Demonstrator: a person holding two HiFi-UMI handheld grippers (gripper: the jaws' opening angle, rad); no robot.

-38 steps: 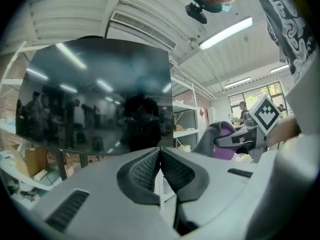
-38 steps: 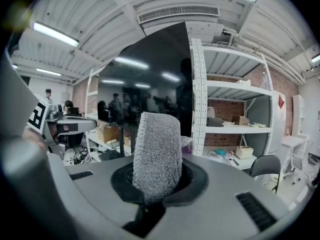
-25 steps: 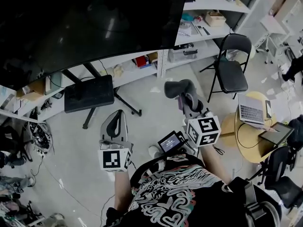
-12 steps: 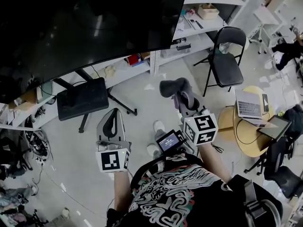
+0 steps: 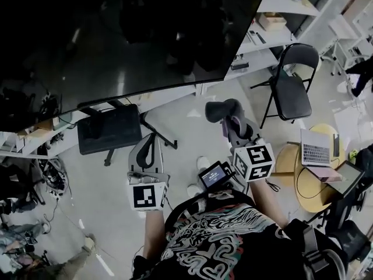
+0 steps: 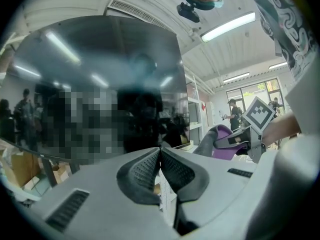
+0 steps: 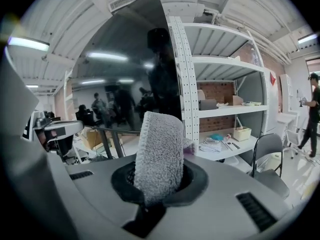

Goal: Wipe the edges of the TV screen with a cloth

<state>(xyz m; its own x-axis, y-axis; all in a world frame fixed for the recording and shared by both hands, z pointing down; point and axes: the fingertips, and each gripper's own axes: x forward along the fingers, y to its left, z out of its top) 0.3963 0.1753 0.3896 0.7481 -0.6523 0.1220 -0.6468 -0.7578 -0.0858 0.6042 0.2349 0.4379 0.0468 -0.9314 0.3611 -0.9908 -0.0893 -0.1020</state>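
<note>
A big dark TV screen (image 5: pixel 116 39) fills the top of the head view, its lower edge slanting across and its lower right corner near the shelves. It also fills the left gripper view as the TV screen (image 6: pixel 95 84) and stands ahead as the TV screen (image 7: pixel 130 79) in the right gripper view. My right gripper (image 5: pixel 224 114) is shut on a grey cloth (image 7: pixel 157 154), which shows as the cloth (image 5: pixel 222 108) just below the screen's lower right part. My left gripper (image 5: pixel 144 150) hangs lower, jaws pressed together on nothing.
A black stool (image 5: pixel 109 128) stands under the screen. White shelves (image 5: pixel 274 22) with small items run along the right, and a black folding chair (image 5: pixel 291 86) is beside them. A round table with a laptop (image 5: pixel 317 150) sits at the right. People stand far off.
The screen now reaches lower and further right in the head view. Both grippers sit slightly closer to its lower edge, the right still holding the cloth.
</note>
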